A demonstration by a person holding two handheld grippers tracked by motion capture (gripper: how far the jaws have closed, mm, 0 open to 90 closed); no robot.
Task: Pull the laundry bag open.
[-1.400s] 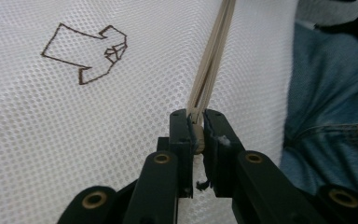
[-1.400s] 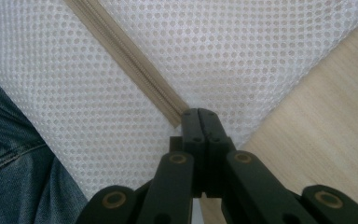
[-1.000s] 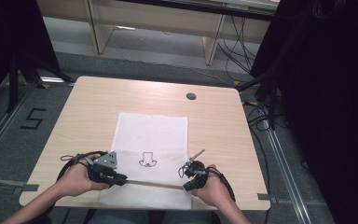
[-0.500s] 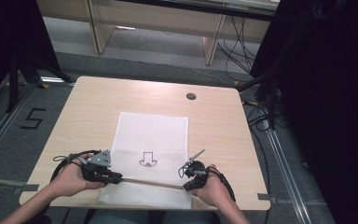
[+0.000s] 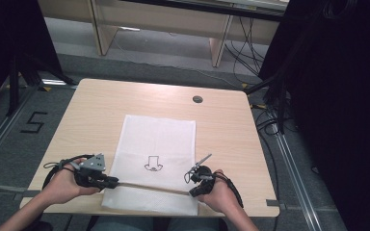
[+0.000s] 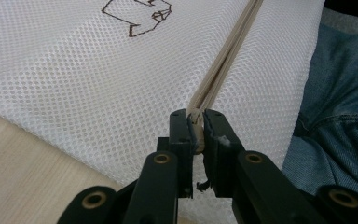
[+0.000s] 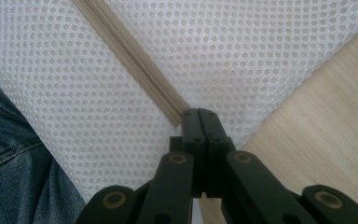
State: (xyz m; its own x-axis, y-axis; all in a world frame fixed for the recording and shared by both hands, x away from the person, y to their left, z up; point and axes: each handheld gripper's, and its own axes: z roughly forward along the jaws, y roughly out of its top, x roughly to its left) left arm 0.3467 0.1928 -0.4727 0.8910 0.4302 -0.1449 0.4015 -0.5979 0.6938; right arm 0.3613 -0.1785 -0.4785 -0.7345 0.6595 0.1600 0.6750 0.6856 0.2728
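On the pale wooden table [image 5: 101, 106], the white mesh bag [image 5: 159, 139] lies at 6 o'clock, the left gripper [image 6: 196, 122] pinching its zipper pull [image 6: 196, 116], the right gripper [image 7: 199, 116] pressed together on the zipper [image 7: 135, 56] end: pull steadily along the taut track.

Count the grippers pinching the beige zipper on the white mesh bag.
2. The left gripper clamps the beige zipper at the white mesh bag's left edge; the right gripper is shut on its right end.
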